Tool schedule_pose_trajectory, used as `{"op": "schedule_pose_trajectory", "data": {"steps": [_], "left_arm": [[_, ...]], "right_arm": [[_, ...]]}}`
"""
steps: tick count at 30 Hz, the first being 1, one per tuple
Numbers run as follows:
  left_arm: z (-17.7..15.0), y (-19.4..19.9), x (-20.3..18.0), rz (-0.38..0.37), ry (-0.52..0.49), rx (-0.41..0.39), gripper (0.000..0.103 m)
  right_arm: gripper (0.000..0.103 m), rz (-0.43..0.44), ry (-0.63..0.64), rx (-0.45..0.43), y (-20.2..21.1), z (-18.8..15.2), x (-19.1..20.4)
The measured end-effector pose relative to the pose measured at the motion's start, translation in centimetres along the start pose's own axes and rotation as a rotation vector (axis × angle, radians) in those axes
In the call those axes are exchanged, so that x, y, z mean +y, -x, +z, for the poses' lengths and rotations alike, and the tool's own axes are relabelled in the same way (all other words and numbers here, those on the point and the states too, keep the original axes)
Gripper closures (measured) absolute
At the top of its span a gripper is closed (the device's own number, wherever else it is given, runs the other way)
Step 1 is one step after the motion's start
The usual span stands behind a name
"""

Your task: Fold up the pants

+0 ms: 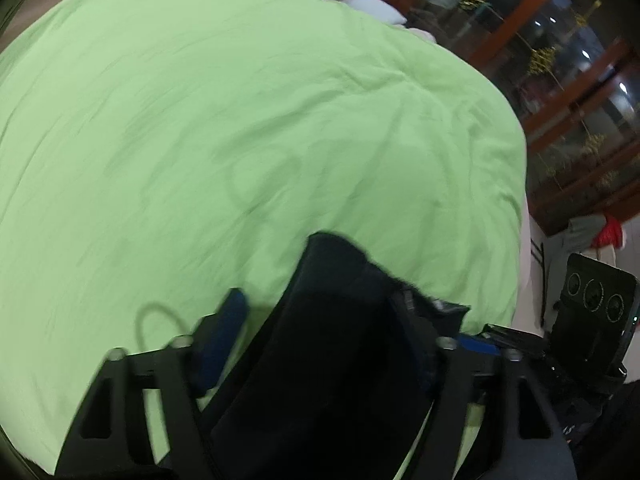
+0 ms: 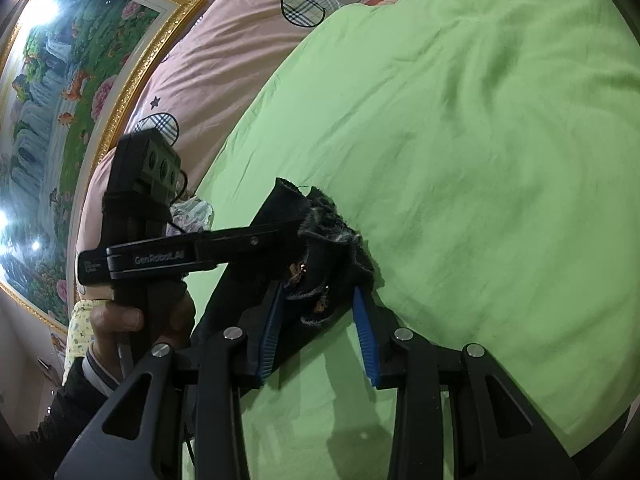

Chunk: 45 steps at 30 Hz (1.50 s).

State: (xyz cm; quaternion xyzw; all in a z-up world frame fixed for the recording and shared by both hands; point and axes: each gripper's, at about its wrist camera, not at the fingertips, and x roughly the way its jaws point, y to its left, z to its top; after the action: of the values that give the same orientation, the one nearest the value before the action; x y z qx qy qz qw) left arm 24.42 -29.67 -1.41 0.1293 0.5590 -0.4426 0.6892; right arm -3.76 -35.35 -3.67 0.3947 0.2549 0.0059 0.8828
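The black pants [image 1: 340, 340] hang bunched over the green bedsheet [image 1: 200, 120]. My left gripper [image 1: 344, 328] has its blue-padded fingers [image 1: 224, 328] wide apart with the dark cloth lying between them. In the right wrist view the left gripper's body [image 2: 192, 256] reaches in from the left, its tip at the frayed waistband [image 2: 320, 216]. My right gripper [image 2: 320, 300] stands with its blue pads [image 2: 366, 340] on either side of the pants [image 2: 316, 264], jaws apart, fabric in the gap.
Pink patterned pillows [image 2: 224, 56] and a gold-framed painting [image 2: 60, 92] lie beyond the bed's left edge. A wooden glass cabinet [image 1: 560, 80] stands past the bed's right edge. The green sheet [image 2: 480, 140] spreads wide ahead.
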Motion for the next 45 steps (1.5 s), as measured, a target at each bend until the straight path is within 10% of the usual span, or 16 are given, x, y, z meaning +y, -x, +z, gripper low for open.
{"op": "schedule_pose_trajectory", "data": {"steps": [8,22,33,45], "left_arm": [[-0.2,0.8,0.3,-0.088,0.037,-0.045,0.085],[-4.8,10.6,0.9,-0.206,0.095,-0.271,0.088],[-13.4,19.8,3.2,-0.162,0.16,-0.444,0.088],[-21.6,19.7,7.4,-0.15,0.342,-0.5,0.09]], "right_arm": [[0.089,0.021,0.071,0.015,-0.6,0.0,0.3],[0.09,0.238,0.222,-0.032,1.9,0.5,5.9],[0.09,0.464,0.379,0.064,-0.4,-1.6,13.2],[0.09,0.486,0.471,0.232,-5.6,-5.9,16.4]]}}
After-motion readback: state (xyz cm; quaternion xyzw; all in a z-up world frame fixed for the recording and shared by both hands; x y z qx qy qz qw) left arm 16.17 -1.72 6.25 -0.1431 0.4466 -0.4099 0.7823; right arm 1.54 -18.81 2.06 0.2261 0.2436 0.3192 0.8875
